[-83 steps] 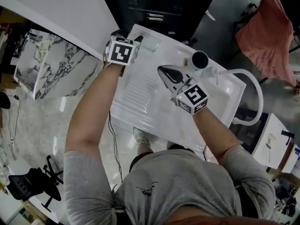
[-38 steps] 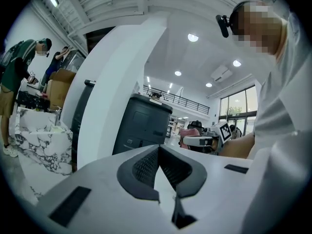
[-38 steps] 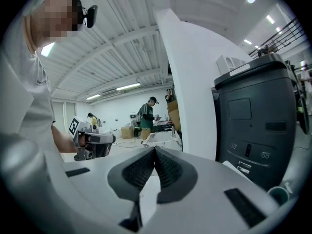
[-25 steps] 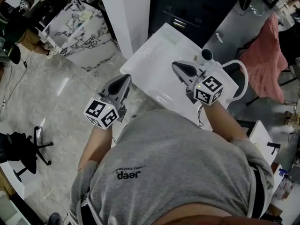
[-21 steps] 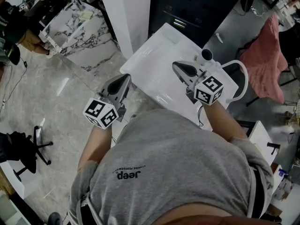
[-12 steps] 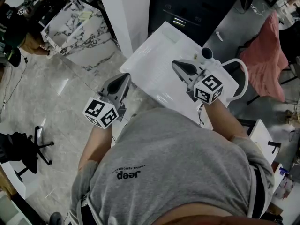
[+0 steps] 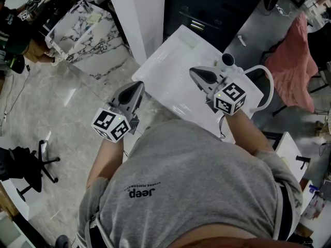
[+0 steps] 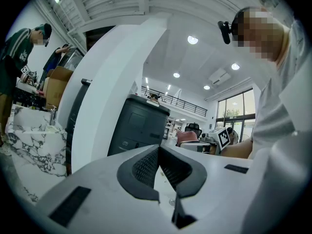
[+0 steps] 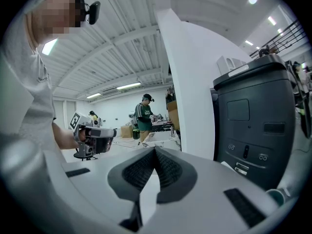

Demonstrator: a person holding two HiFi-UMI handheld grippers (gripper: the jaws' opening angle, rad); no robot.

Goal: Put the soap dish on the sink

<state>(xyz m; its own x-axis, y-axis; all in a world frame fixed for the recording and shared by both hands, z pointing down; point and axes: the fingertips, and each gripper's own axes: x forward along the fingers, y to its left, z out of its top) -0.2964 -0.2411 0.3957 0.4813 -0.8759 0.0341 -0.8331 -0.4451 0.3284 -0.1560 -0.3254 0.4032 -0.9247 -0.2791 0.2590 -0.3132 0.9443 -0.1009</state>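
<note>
A white sink lies in front of me in the head view. On its far corner sits a small pale soap dish, clear of both grippers. My left gripper hangs off the sink's near left edge, shut and empty; its pads meet in the left gripper view. Above the sink's right side is my right gripper, also shut with nothing held, its pads touching. A black cup stands just beyond it.
A white hose loops at the sink's right end. A white pillar and a marble-patterned cabinet stand to the left, a dark cabinet behind. A red cloth hangs at right. People stand at the far left.
Three seconds ago my left gripper was at the sink's far corner beside the soap dish; it has since drawn back to the near edge. Over the last second nothing moves.
</note>
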